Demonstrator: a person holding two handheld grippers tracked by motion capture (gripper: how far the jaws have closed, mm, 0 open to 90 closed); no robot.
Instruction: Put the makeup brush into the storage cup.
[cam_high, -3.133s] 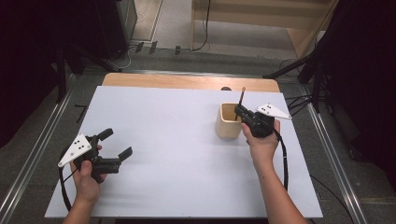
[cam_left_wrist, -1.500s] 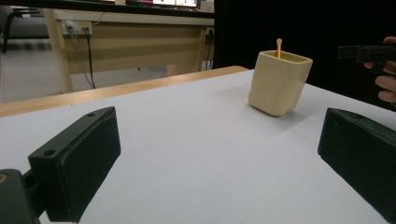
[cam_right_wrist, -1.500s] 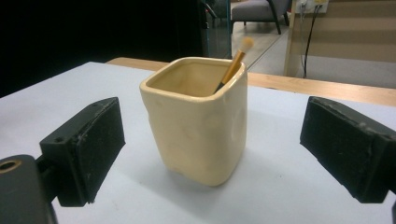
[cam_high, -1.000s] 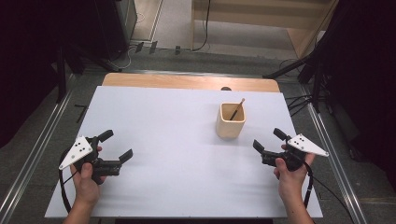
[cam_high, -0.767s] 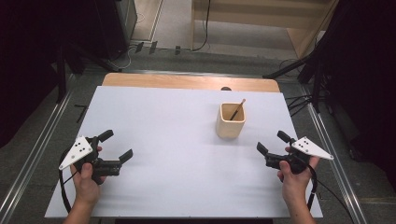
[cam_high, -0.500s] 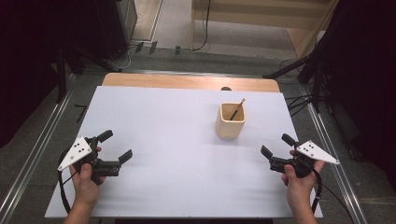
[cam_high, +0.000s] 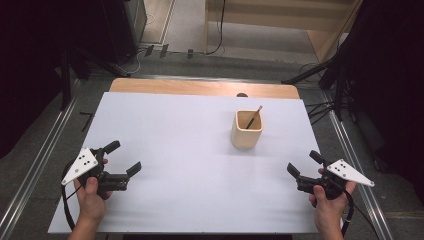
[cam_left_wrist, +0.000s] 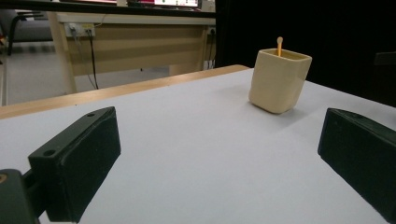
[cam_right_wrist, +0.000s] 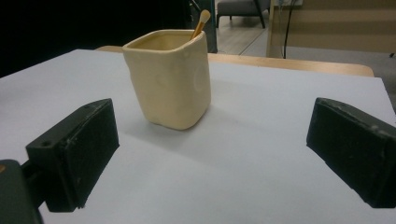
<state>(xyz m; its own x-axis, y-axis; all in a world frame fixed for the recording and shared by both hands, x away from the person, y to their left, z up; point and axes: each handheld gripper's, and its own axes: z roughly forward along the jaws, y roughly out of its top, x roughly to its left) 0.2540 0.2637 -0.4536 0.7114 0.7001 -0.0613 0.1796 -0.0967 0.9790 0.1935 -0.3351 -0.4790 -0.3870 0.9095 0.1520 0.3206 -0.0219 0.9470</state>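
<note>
The cup is sitting on the table with a stick inside. The right gripper is pulling back, far from it now, jaws spread and empty. The left gripper is staying spread too.

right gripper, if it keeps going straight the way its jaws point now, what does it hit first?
Probably the cream cup holding the wooden stick. From the right gripper, open and empty, only bare white table lies before it. The cup sits somewhat left of centre, so it might brush it or slip past.
</note>
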